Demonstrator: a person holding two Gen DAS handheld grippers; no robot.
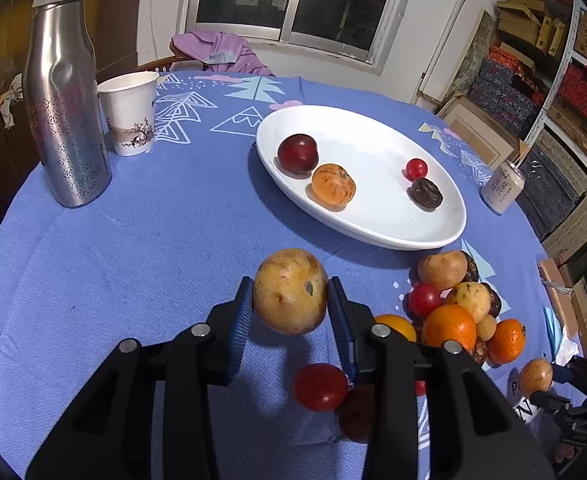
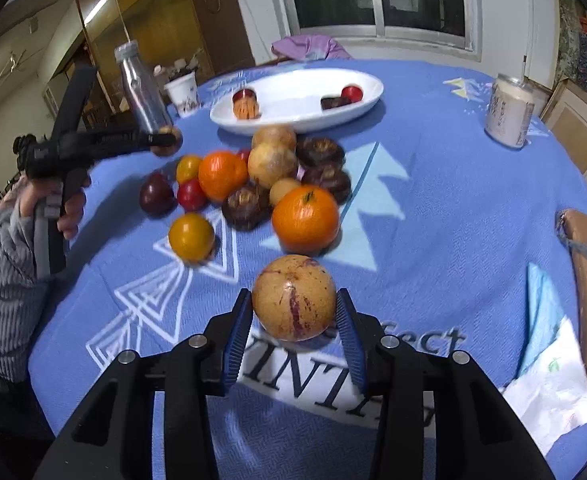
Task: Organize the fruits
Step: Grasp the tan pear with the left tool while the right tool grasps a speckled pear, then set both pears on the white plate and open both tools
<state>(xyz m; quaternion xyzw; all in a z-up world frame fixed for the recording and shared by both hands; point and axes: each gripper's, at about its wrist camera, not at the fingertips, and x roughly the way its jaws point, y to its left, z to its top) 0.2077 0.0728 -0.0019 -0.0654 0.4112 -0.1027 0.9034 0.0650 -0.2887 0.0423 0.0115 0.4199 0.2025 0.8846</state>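
The left gripper (image 1: 289, 300) is clamped on a tan, spotted round fruit (image 1: 290, 291), both blue pads pressed against its sides, holding it above the blue tablecloth (image 1: 133, 260). Just beyond lies the white oval plate (image 1: 373, 232), which holds a dark red plum (image 1: 298, 153), an orange striped fruit (image 1: 333, 184), a cherry tomato (image 1: 416, 168) and a dark wrinkled fruit (image 1: 425, 194).

The right gripper (image 2: 294, 312) is set fairly wide around a tan fruit streaked with purple (image 2: 293, 303); the left pad touches it, but whether the right pad does is unclear. The fruit pile (image 2: 261, 178) sits between this gripper and the plate, its nearest piece an orange (image 2: 305, 219).
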